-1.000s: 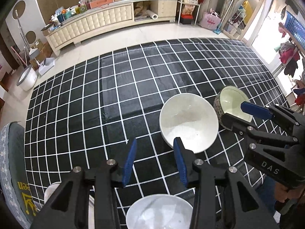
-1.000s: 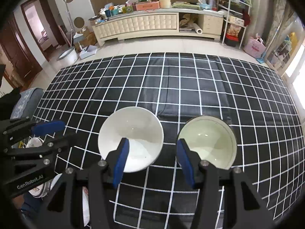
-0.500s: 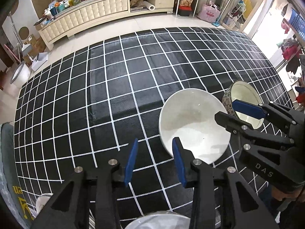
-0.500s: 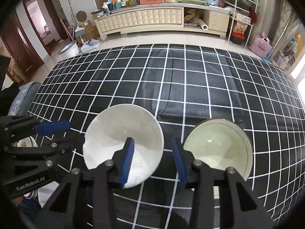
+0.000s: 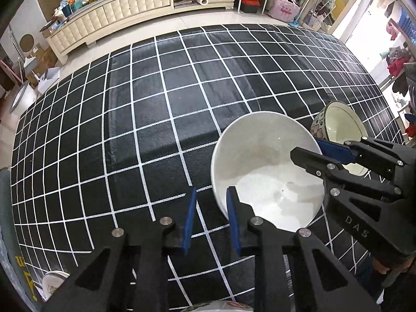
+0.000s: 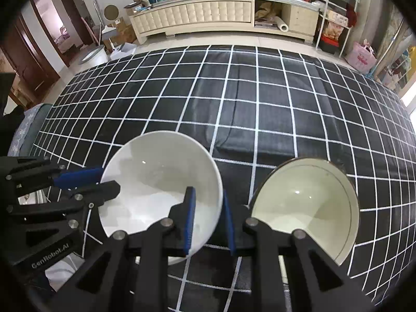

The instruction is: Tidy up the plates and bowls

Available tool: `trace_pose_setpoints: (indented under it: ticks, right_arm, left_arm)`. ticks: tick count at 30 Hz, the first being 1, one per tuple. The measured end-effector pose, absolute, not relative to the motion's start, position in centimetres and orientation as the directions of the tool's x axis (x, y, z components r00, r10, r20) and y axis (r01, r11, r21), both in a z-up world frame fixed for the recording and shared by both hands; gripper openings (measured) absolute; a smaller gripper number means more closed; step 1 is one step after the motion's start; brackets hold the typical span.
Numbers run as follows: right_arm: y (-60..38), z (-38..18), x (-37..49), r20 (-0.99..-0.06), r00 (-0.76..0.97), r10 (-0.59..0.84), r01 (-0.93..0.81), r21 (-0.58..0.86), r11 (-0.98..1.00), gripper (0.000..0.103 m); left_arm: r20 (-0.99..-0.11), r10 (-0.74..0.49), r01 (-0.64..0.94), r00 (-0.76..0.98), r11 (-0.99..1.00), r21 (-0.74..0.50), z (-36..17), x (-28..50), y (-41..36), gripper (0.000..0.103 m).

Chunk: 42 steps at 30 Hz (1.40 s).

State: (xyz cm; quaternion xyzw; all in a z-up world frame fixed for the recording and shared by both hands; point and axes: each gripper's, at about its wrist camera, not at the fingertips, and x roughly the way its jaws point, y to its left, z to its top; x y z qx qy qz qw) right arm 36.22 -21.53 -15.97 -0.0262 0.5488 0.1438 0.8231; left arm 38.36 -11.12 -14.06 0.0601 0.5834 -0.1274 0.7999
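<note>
A large white bowl (image 5: 262,166) (image 6: 158,179) stands on the black grid cloth. A cream bowl with a flowered outside (image 5: 340,127) (image 6: 306,205) stands just right of it. My left gripper (image 5: 209,218) is open and straddles the white bowl's left rim, one finger inside, one outside. My right gripper (image 6: 208,221) is open and straddles the white bowl's right rim the same way. Neither jaw is closed on the rim. Each gripper shows in the other's view: the right one (image 5: 322,150) and the left one (image 6: 85,179).
The black cloth with white grid lines (image 6: 260,104) covers the table. A small white dish (image 5: 53,283) sits at the near left edge, and another white rim (image 5: 215,306) shows at the bottom. A cream sideboard (image 6: 208,13) stands beyond the table.
Both grippers have moved forward and down onto the white bowl, and their jaws have narrowed around its opposite rims. The bowls have not moved.
</note>
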Motion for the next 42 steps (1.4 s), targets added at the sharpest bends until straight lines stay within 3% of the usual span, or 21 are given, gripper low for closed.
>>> trace_pose_setpoints:
  ticks: [7,28,42]
  right_arm:
    - [-21.6,-16.1,36.6,-0.913,0.355,0.201,-0.263,0.109,0.959,0.015]
    - [-20.9,-14.9,35.1,-0.9,0.393,0.188,-0.219,0.106,0.97,0.013]
    - [-19.8,-11.7,33.1,-0.885,0.415,0.209,-0.2,0.136,0.97,0.013]
  left_arm:
    - [-0.953,-0.116,0.307,0.28,0.952,-0.026,-14.6,38.1,-12.6,0.013]
    - [-0.957,-0.105,0.29,0.271,0.957,-0.023,-15.1,38.0,-12.1,0.012]
    - [-0.932,-0.118,0.277,0.341,0.961,-0.02,-10.3,34.8,-9.9,0.012]
